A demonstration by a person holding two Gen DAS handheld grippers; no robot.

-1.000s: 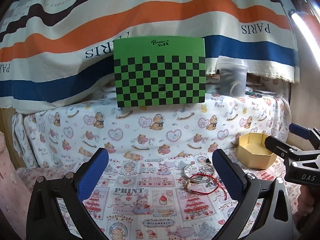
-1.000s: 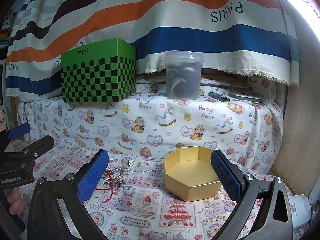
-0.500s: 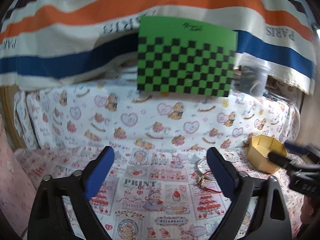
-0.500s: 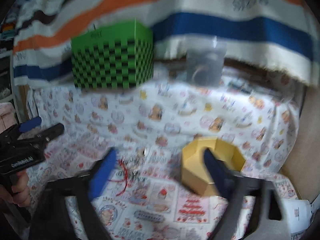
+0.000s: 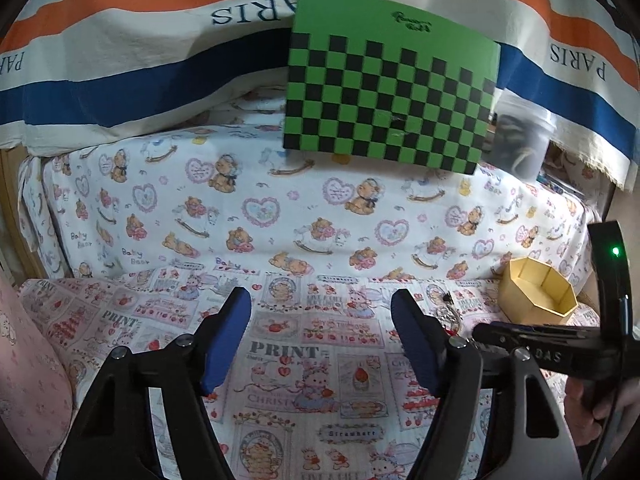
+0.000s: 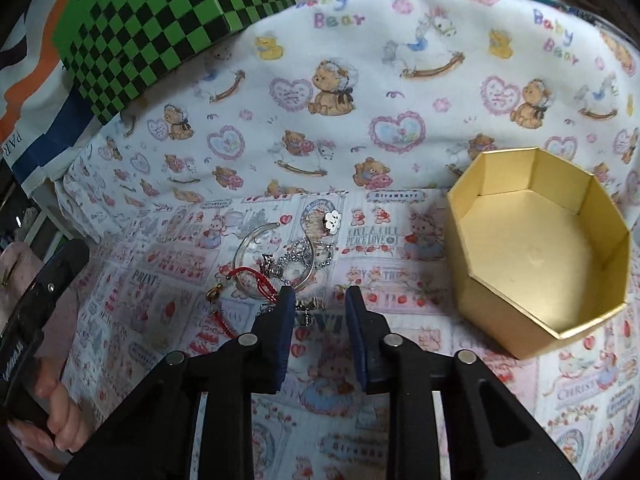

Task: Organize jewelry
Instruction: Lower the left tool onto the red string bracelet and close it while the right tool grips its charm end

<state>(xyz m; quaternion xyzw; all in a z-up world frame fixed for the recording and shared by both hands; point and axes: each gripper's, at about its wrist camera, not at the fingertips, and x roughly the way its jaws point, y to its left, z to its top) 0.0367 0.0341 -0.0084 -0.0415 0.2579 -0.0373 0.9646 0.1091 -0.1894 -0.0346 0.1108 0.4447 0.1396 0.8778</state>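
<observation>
Between the fingers of the right gripper point(image 6: 318, 294), which were drawn partly together with a narrow gap left and nothing yet clamped, a small silver charm point(image 6: 308, 308) was seen lying on the printed cloth point(image 6: 400, 360). Just ahead of the tips the rest of the jewelry point(image 6: 280, 264) was heaped: a thin silver bangle point(image 6: 256, 236), a sparkly chain point(image 6: 316, 256) and a red cord bracelet point(image 6: 244, 280), all overlapping; a white flower piece point(image 6: 331, 220) lay a little apart, further back. A snag was judged the main risk, since a pull on one strand could drag the tangle along, or the thin metal could slip from the pads. An empty gold box point(image 6: 536, 248) stood to the right, near but clear of the pile, and was taken as the likely destination. The left gripper point(image 5: 320, 310) was held wide apart and empty above the cloth, off to the left of the pile. At the back a green checked box point(image 6: 160, 12) was propped.
</observation>
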